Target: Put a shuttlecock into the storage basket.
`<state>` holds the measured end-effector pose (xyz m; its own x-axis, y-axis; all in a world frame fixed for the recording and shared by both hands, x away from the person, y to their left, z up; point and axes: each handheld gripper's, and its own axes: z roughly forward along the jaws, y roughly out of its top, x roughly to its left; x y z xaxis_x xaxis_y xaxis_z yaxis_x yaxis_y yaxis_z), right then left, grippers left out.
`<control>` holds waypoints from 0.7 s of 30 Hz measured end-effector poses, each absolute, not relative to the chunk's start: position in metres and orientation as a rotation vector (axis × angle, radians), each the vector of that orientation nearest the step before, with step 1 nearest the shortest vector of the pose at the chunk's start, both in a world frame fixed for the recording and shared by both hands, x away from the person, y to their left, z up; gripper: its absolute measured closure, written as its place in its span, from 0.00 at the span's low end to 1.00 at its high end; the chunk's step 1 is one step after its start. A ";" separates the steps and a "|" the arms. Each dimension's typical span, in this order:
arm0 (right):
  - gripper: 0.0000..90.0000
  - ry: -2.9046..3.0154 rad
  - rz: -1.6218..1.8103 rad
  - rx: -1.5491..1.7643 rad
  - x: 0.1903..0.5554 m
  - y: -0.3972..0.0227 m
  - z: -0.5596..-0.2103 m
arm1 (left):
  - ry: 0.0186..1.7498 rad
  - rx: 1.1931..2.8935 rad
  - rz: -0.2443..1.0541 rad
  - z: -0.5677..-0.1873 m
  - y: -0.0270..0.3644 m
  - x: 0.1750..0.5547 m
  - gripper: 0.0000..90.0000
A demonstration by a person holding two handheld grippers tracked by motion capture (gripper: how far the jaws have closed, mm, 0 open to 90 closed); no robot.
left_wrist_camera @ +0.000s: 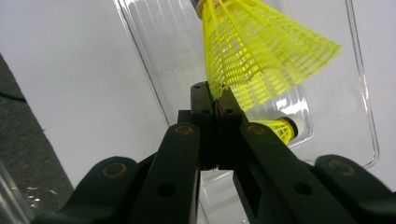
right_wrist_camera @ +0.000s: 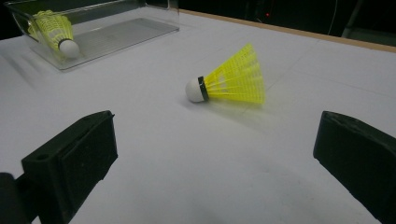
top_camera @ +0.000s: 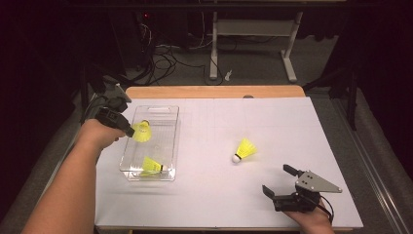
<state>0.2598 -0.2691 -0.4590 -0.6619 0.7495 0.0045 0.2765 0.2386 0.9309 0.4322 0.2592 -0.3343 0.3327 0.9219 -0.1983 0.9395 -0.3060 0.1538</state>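
Left claw [top_camera: 127,130], clamped on a yellow mesh-skirted shuttlecock [top_camera: 141,132], suspends it over the clear plastic tray [top_camera: 171,146] for deposit; right claw [top_camera: 278,181] waits open.

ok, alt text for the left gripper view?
The left gripper, its black fingers shut on the skirt edge of a yellow plastic mesh shuttlecock, holds it over a clear plastic rectangular bin. A second yellow shuttlecock lies inside the bin on the white table.
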 end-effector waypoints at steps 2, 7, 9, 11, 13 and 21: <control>0.00 2.073 1.413 0.936 0.260 -0.269 -0.459 | 1.691 2.353 -0.101 -0.338 0.260 0.433 1.00; 0.00 2.074 1.413 0.943 0.259 -0.268 -0.459 | 1.714 2.355 -0.106 -0.349 0.261 0.436 1.00; 0.00 2.077 1.412 0.941 0.260 -0.268 -0.459 | 1.709 2.363 -0.109 -0.352 0.260 0.437 1.00; 0.00 2.080 1.412 0.939 0.260 -0.267 -0.460 | 1.705 2.375 -0.106 -0.355 0.258 0.438 1.00; 0.00 2.081 1.411 0.935 0.260 -0.267 -0.460 | 1.701 2.376 -0.112 -0.356 0.256 0.439 1.00; 0.00 2.081 1.412 0.932 0.260 -0.267 -0.460 | 1.704 2.385 -0.098 -0.362 0.251 0.443 1.00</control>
